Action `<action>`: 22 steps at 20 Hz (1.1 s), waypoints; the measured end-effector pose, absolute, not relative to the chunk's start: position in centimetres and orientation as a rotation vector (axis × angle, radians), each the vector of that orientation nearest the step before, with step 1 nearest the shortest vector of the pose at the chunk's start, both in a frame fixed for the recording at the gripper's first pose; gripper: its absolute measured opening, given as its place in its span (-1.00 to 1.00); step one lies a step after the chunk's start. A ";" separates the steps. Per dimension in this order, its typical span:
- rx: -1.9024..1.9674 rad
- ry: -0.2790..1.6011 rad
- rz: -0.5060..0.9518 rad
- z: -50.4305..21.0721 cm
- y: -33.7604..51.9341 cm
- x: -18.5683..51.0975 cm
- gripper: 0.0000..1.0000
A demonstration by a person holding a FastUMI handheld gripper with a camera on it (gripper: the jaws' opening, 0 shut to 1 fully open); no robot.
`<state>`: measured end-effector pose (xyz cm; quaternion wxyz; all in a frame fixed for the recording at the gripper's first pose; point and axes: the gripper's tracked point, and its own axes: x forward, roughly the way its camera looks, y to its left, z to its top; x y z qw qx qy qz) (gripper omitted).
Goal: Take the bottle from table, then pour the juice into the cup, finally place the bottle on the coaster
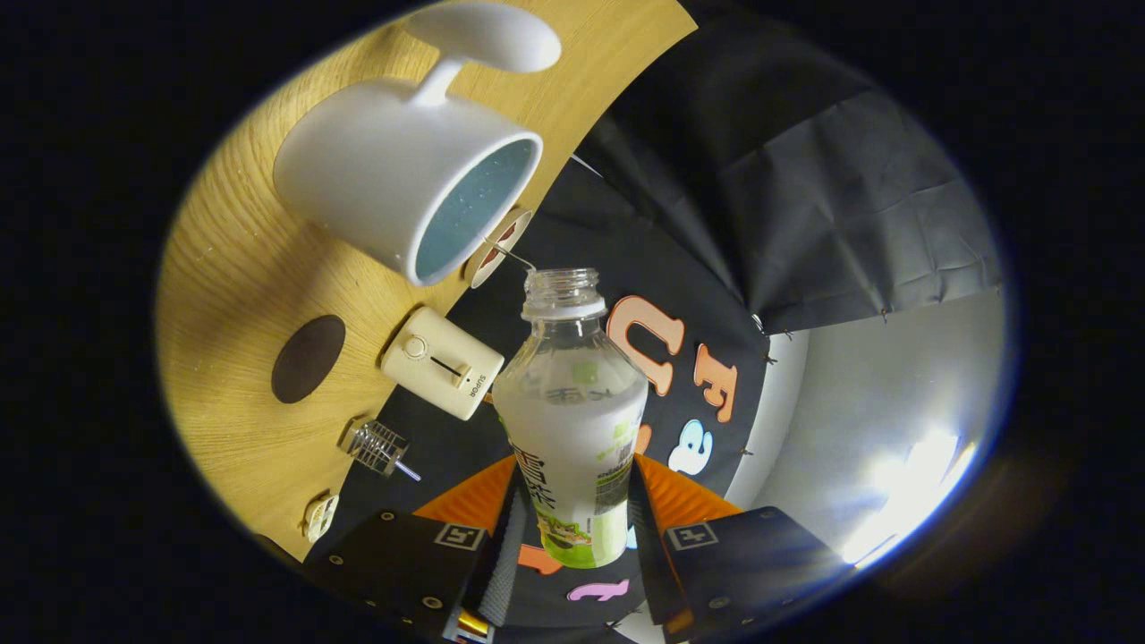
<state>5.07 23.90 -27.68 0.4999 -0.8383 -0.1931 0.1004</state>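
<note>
Gripper (572,528): fingers (501,528) clamped on bottle (572,420) from both sides, lower centre of frame. Bottle: clear plastic, cap off, pale juice inside, green/white label, neck aimed toward cup. Cup (402,170): white mug w/ handle, blue inside, upper left, mouth just beyond bottle neck. Coaster (308,358): dark oval, left, on wooden surface (233,268), well apart from bottle. Cream box w/ dial (443,362) btwn coaster and bottle. Small clear ribbed item (376,445) lower left
</note>
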 end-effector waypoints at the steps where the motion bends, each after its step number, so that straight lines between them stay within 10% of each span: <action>1: -2.025 -0.455 0.249 -28.1 23.8 4.9 0.18; 22: -0.888 0.237 0.359 -34.1 20.8 7.3 0.20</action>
